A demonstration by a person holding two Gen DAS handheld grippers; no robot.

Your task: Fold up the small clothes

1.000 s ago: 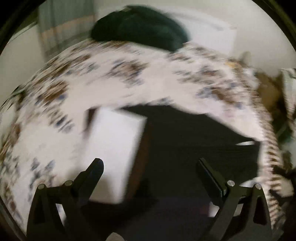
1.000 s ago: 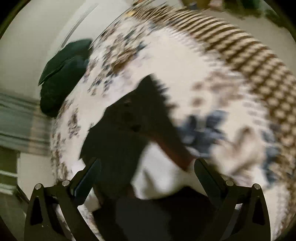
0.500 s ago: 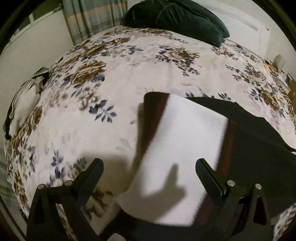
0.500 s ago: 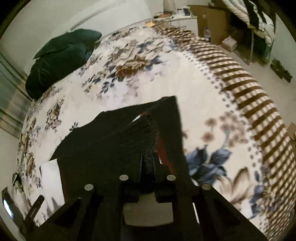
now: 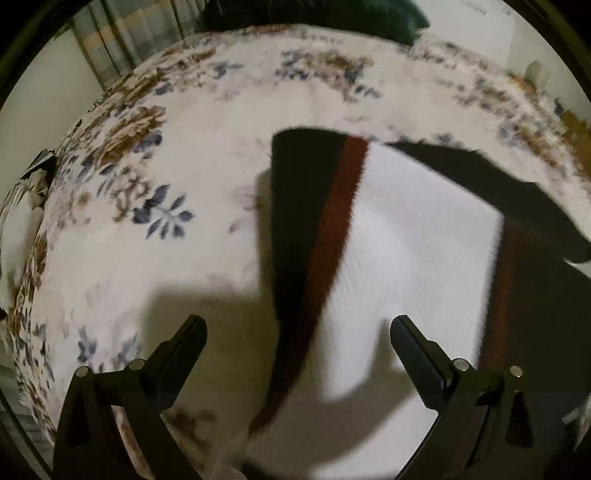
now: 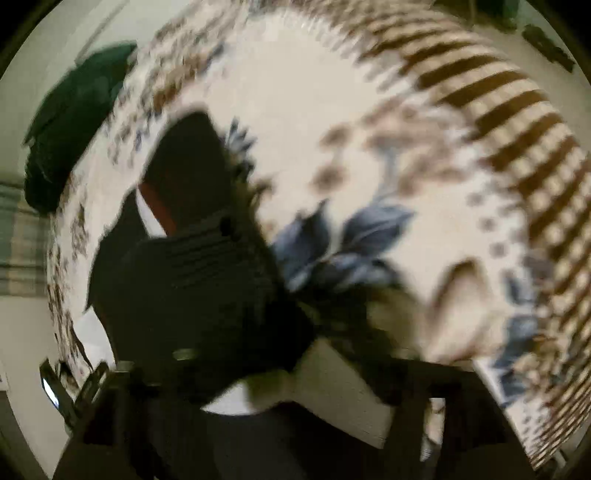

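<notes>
A small garment in black, dark red and white [image 5: 413, 251] lies on the floral bedspread [image 5: 192, 177]. In the left wrist view my left gripper [image 5: 297, 339] is open and empty, hovering over the garment's left side, with the red stripe [image 5: 332, 240] between its fingers. In the blurred right wrist view the garment [image 6: 192, 266] is bunched up in front of my right gripper [image 6: 236, 365]. The jaws look closed on its black ribbed edge, but blur hides the fingertips.
Dark green pillows [image 5: 332, 14] lie at the head of the bed, also seen in the right wrist view [image 6: 70, 122]. Striped curtains [image 5: 125, 40] hang at far left. The bedspread's brown striped border [image 6: 517, 122] marks the bed edge at right.
My right gripper, open a second ago, shut on the garment's black edge and has since swung with it, bunching the cloth. My left gripper stays open and has shifted left over the garment.
</notes>
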